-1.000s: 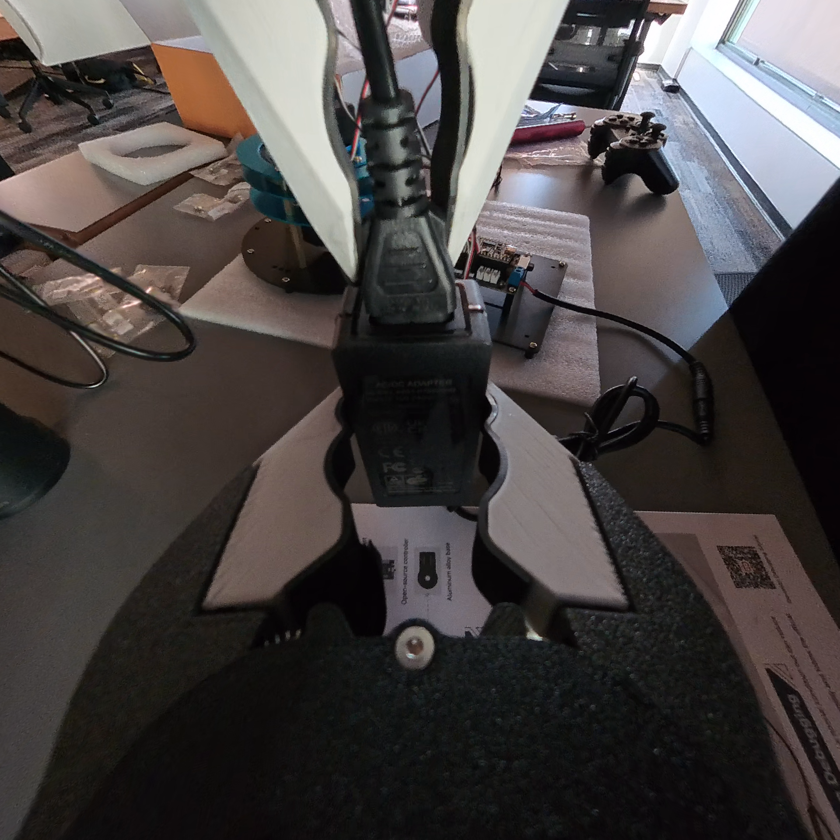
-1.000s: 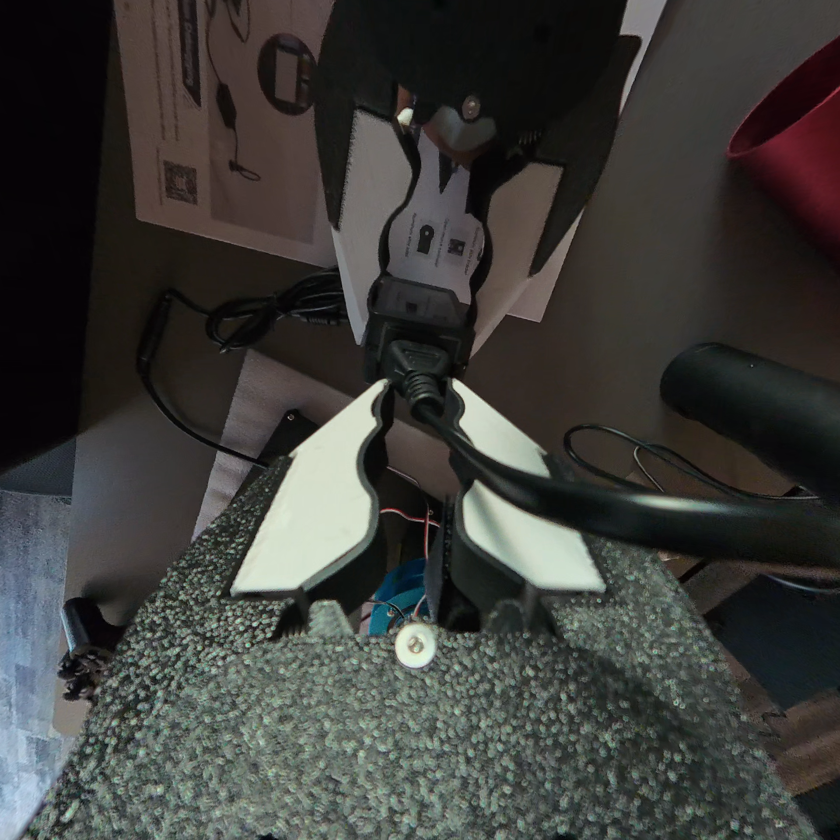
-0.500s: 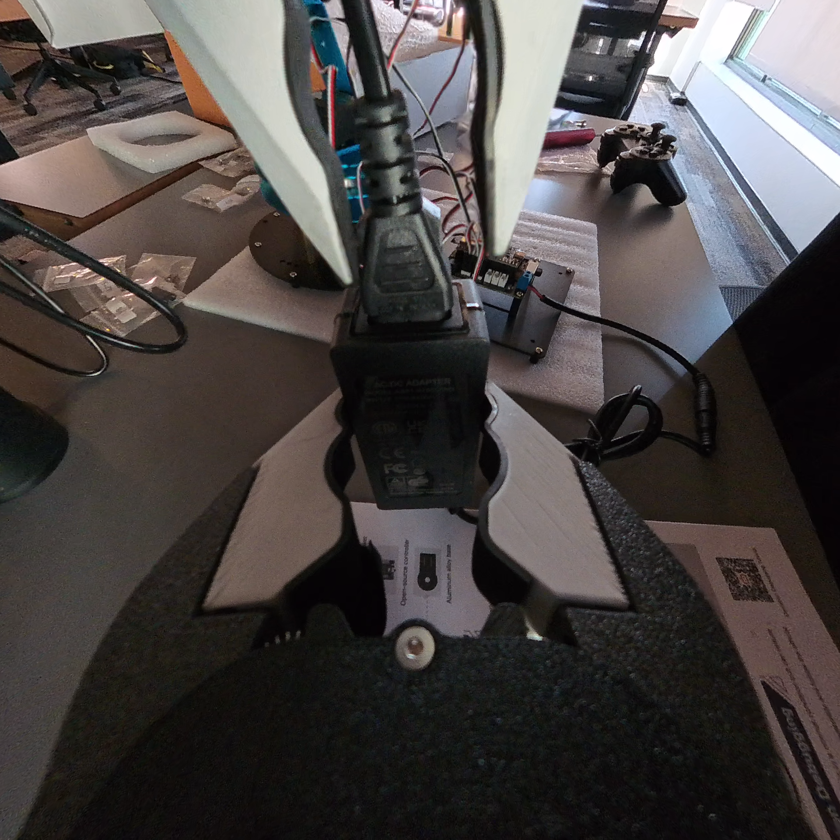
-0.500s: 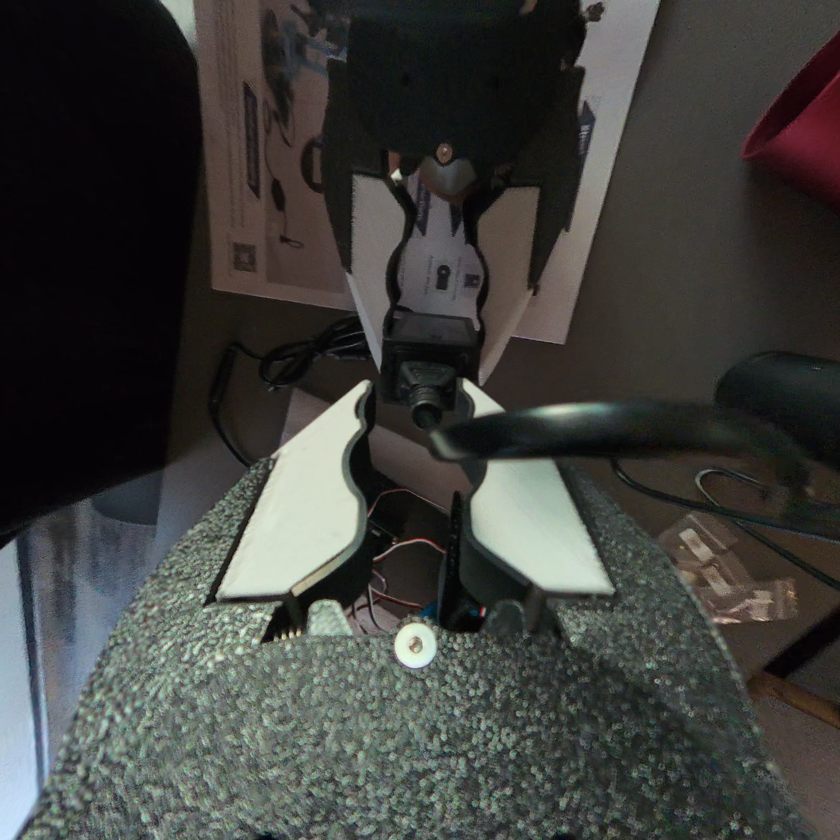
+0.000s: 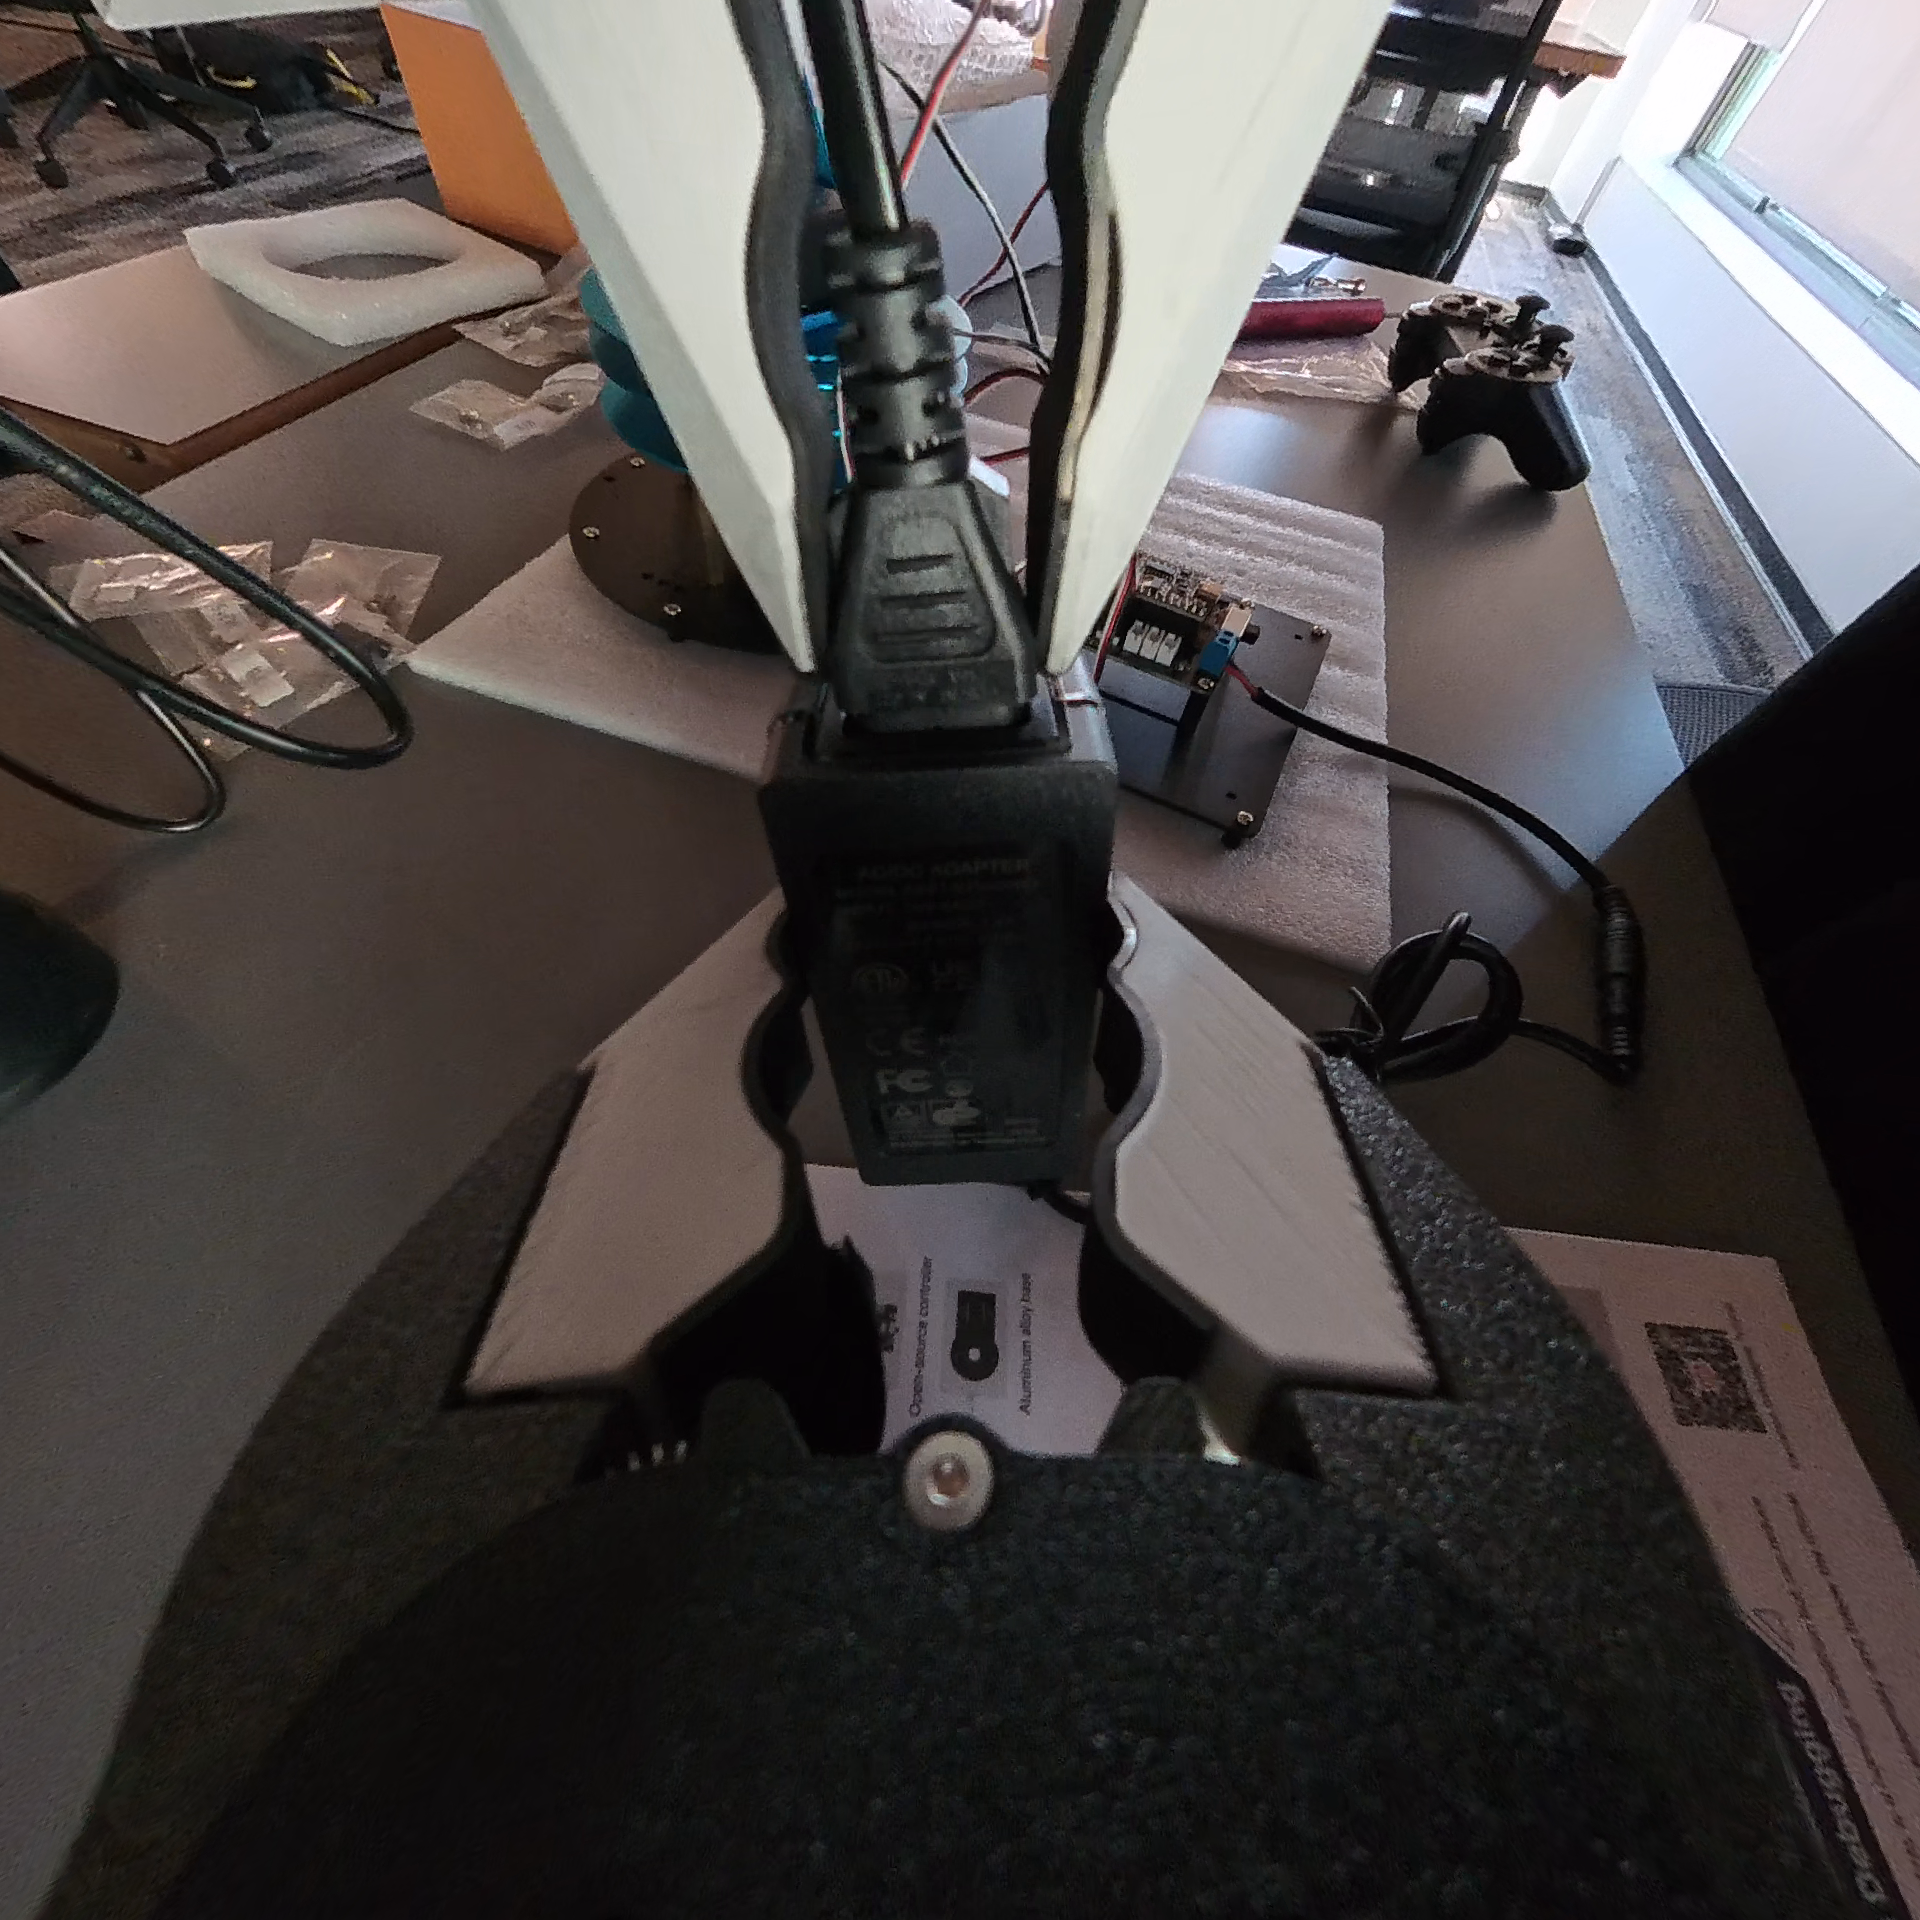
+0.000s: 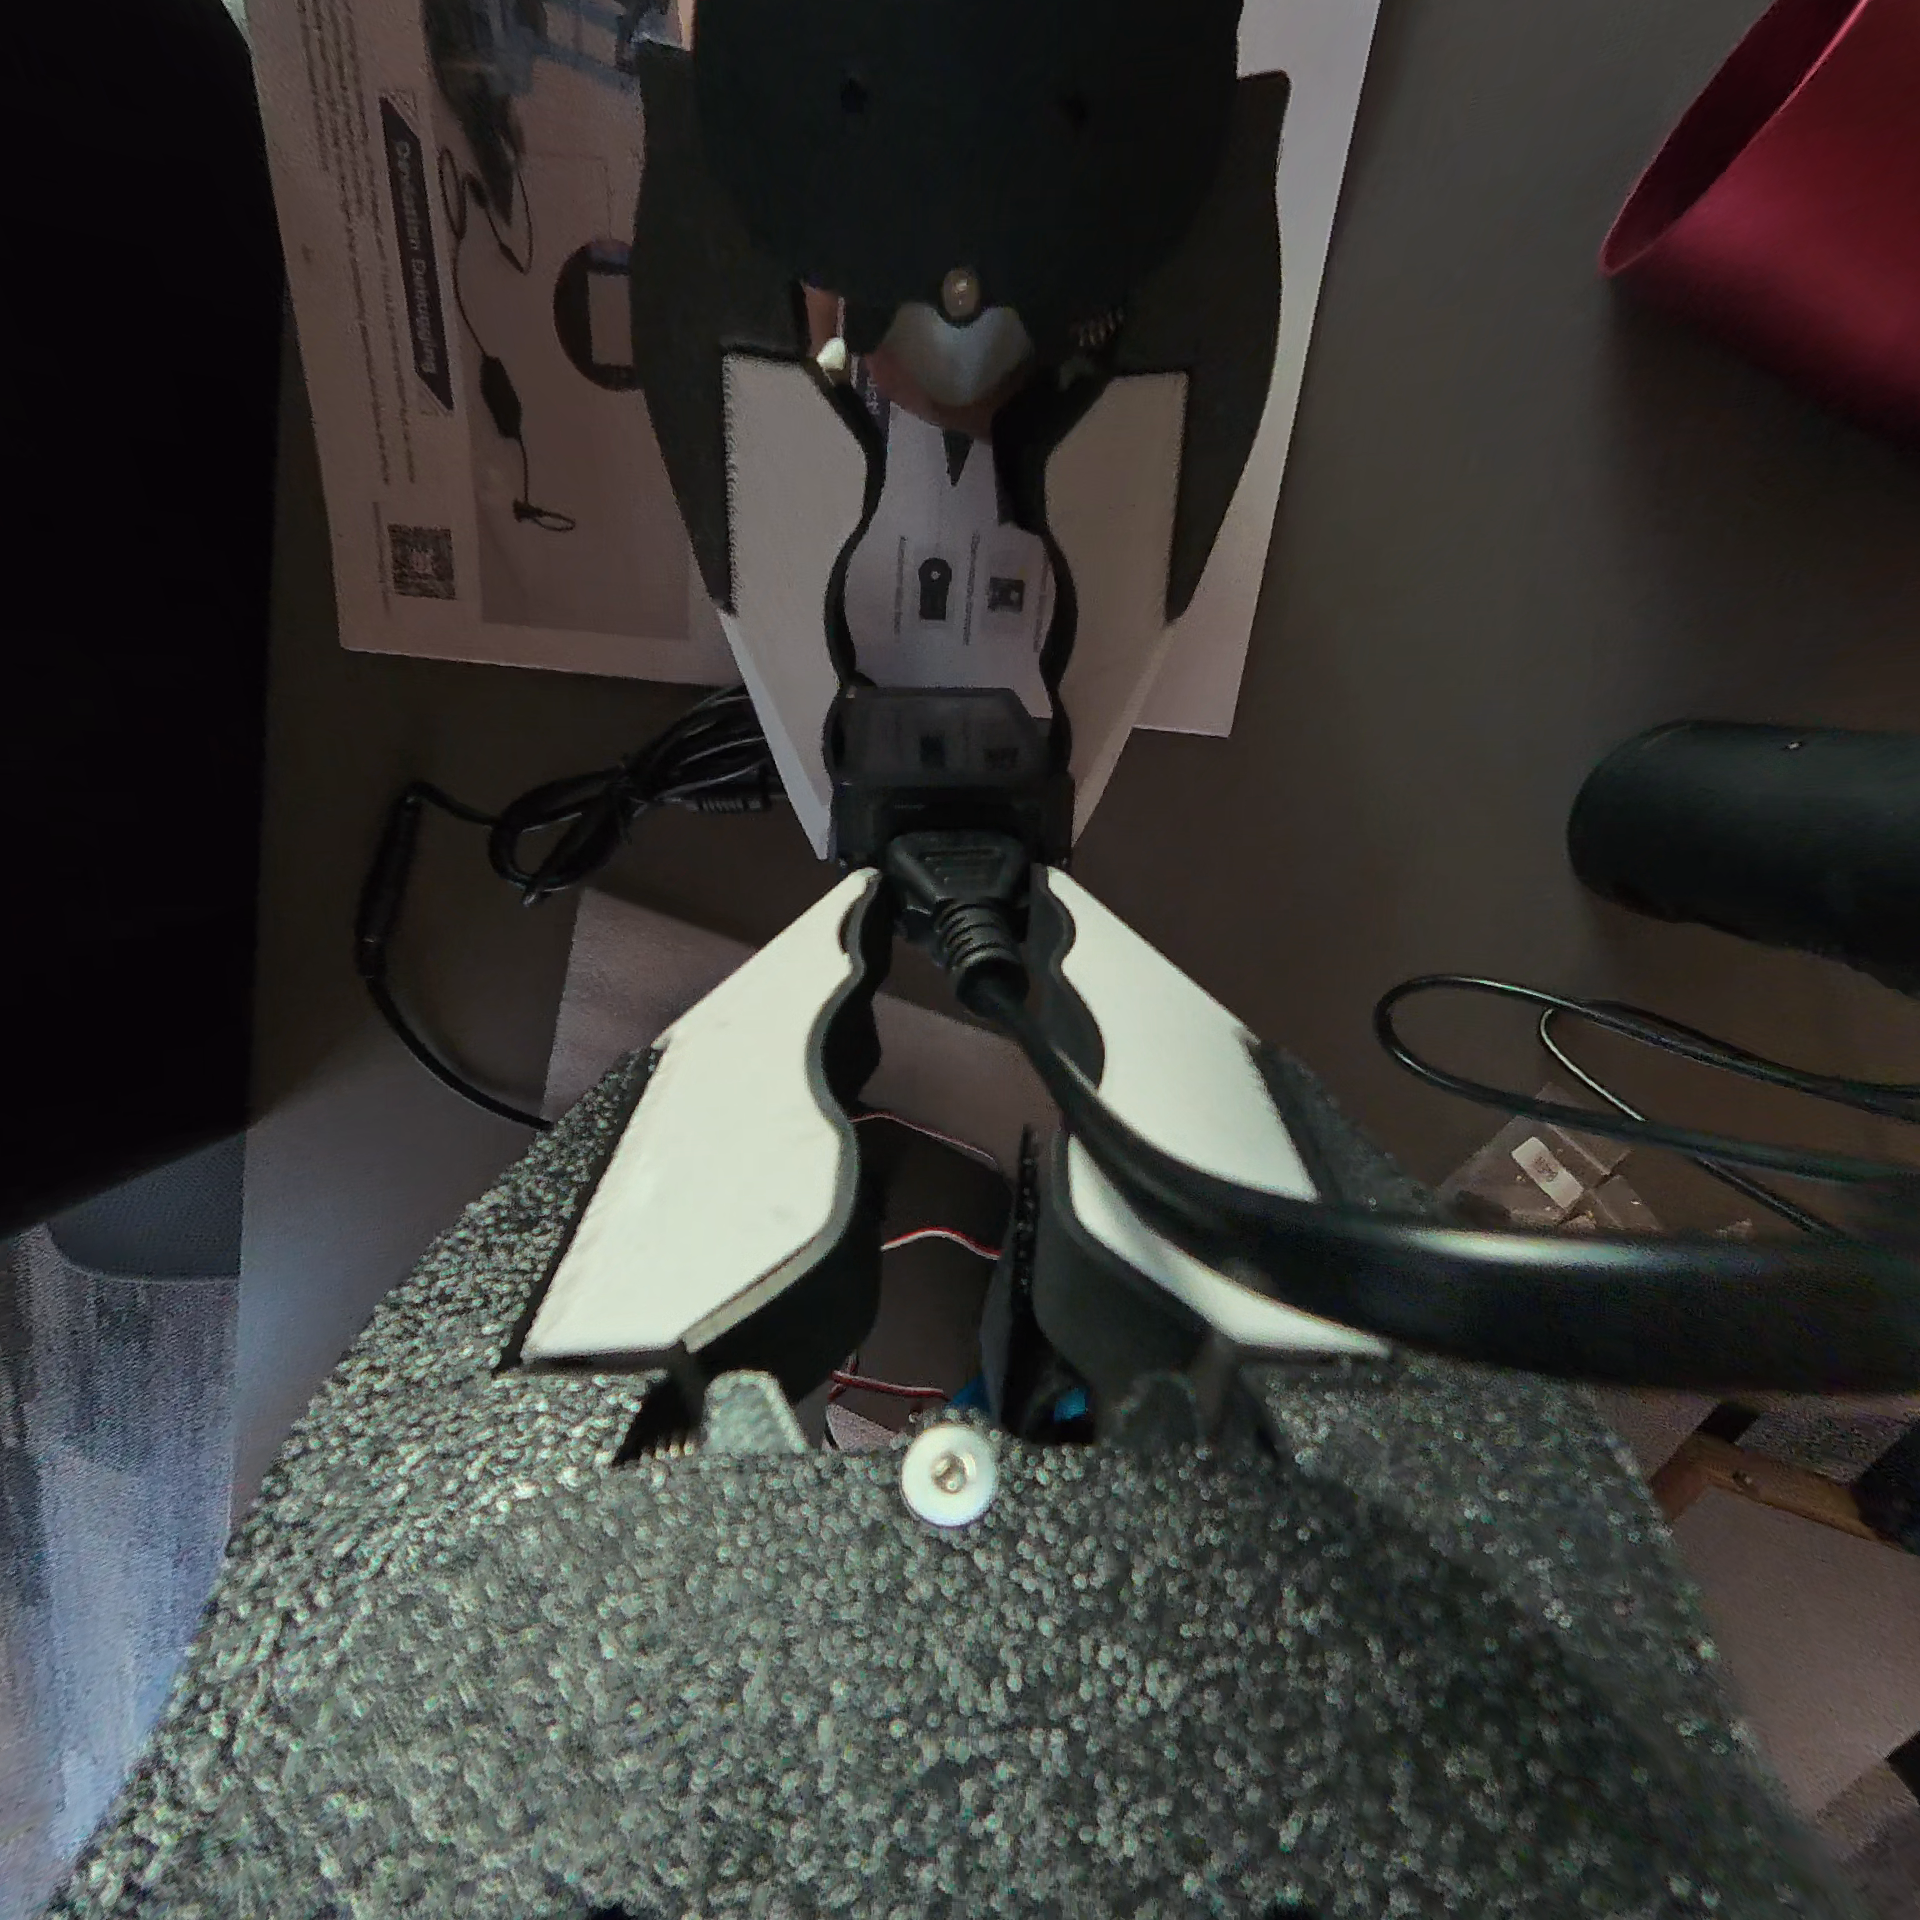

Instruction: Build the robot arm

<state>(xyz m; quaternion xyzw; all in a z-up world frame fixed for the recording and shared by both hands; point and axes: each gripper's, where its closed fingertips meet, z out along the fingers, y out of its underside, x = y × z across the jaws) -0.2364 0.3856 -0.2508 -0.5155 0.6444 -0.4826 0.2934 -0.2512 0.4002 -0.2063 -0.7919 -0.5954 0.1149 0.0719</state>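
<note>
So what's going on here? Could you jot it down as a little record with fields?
left gripper: shut on the black adapter, held above the desk
right gripper: fingers either side of the plug, which sits in the adapter's end; contact unclear
cable: runs from the plug back over the right gripper
under the adapter: printed sheet
nearby: circuit board on foam, gamepad, coiled thin cord

2 close wrist views facing each other, sharing power adapter (image 5: pixel 951 971), leaflet (image 6: pixel 426 343)
</note>
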